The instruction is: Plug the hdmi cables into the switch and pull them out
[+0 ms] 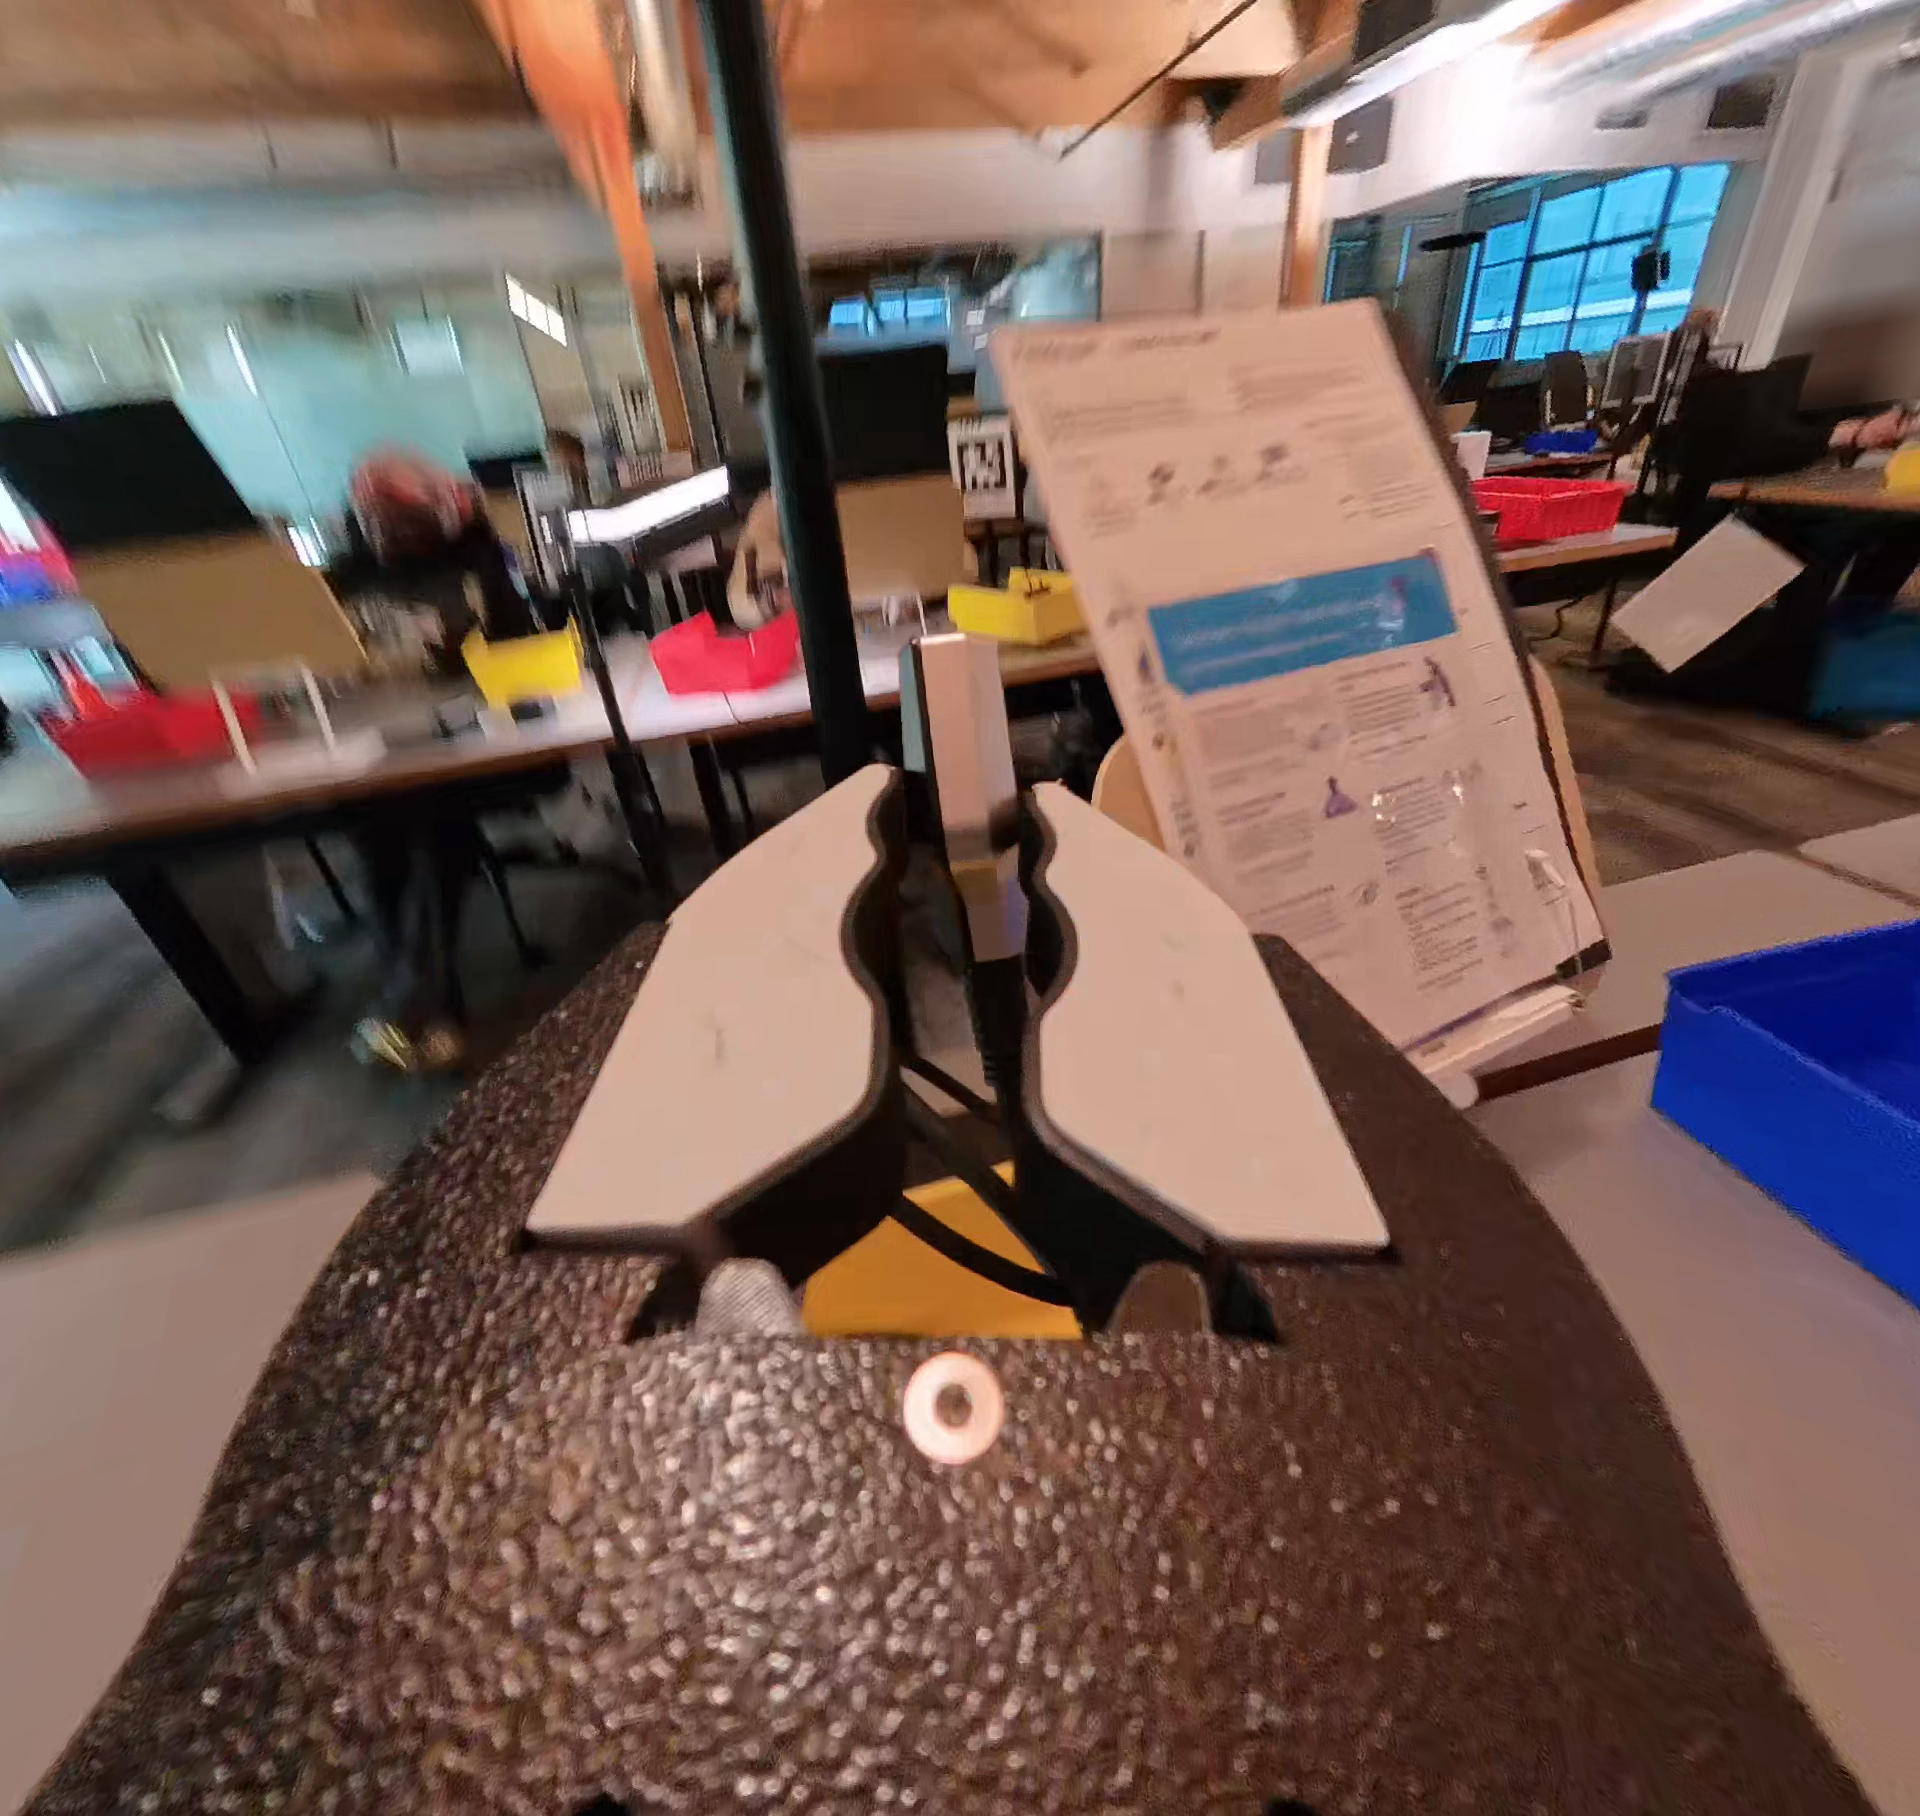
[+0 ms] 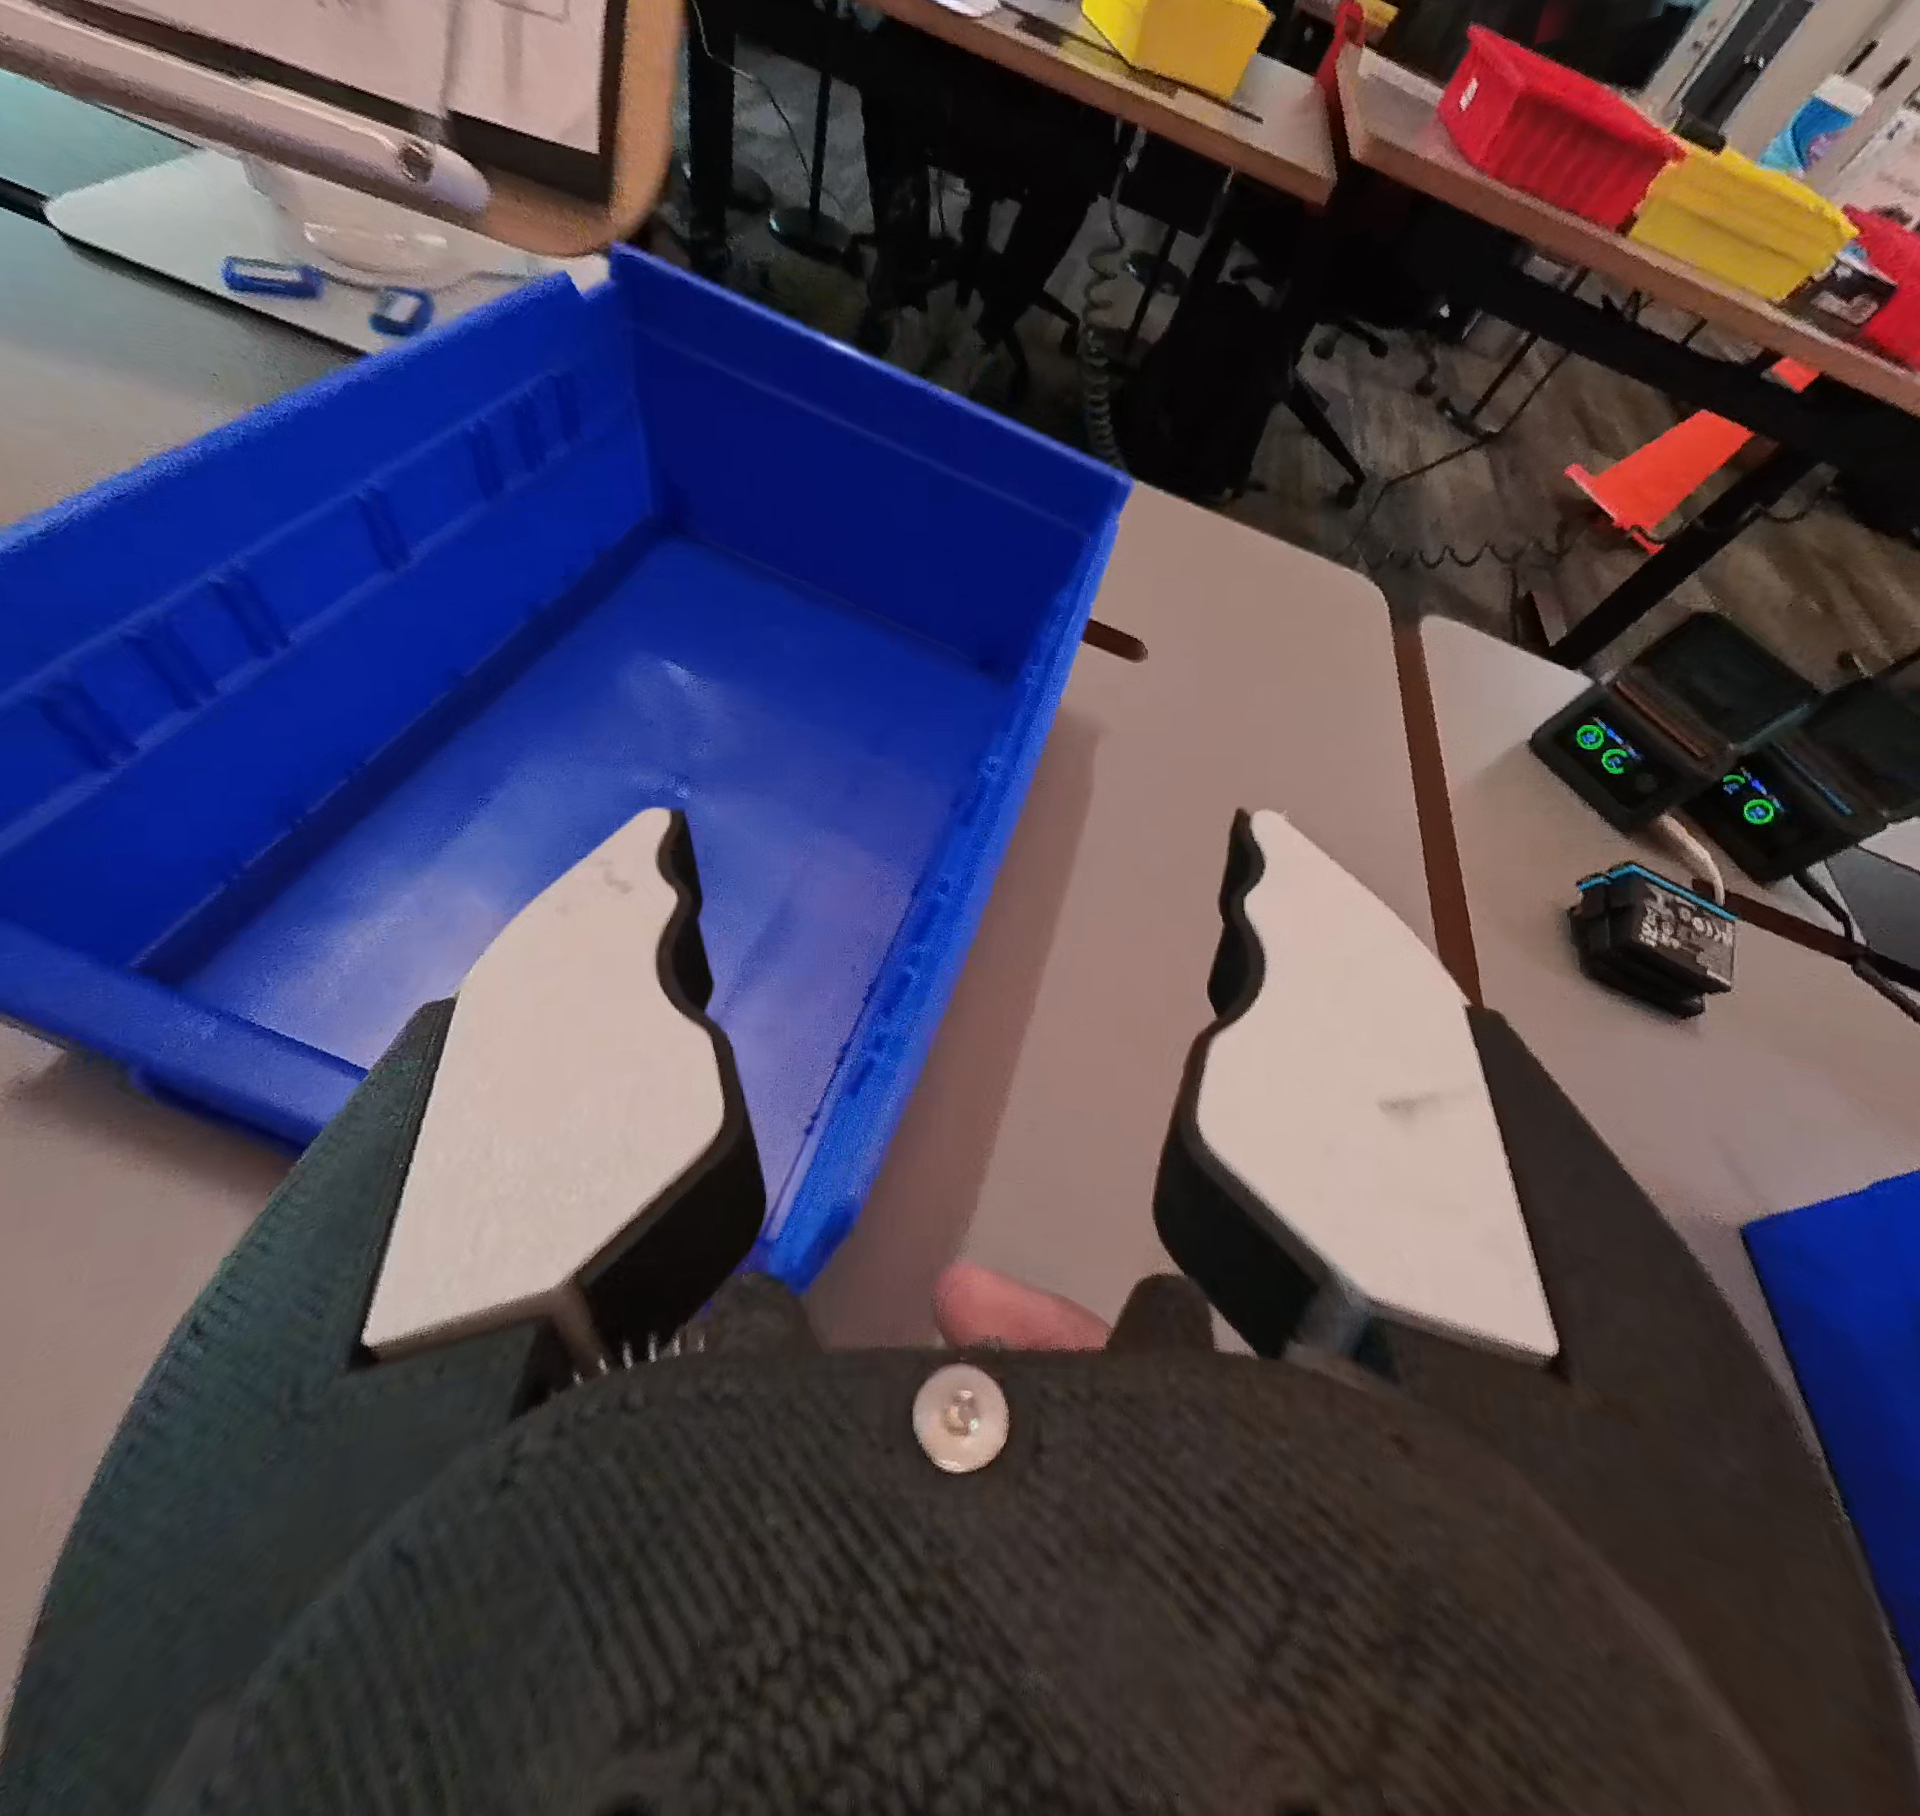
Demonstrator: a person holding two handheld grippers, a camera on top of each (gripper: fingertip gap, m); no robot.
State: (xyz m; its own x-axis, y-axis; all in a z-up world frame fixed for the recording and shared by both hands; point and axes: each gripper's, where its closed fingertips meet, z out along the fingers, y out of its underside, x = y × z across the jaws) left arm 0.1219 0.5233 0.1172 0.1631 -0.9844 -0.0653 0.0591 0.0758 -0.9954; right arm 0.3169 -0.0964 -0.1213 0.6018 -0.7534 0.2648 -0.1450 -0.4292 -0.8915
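Observation:
My left gripper [image 1: 961, 800] is shut on a silver and black HDMI switch [image 1: 956, 727], held upright in the air. A black HDMI cable [image 1: 992, 997] with a metal plug runs into the switch's lower end between the fingers. More black cable crosses over a yellow bin [image 1: 935, 1278] below the jaws. My right gripper [image 2: 956, 831] is open and empty. It hovers over the right wall of an empty blue bin [image 2: 468, 540] and the grey table [image 2: 1226, 675]. No cable or switch shows in the right wrist view.
A printed sheet on a wooden stand [image 1: 1299, 644] stands close ahead on the right of the left gripper, beside a black pole [image 1: 769, 364]. The blue bin's corner [image 1: 1797, 1091] shows at right. Black chargers with green lights [image 2: 1714, 748] and a small black device [image 2: 1652, 935] sit right.

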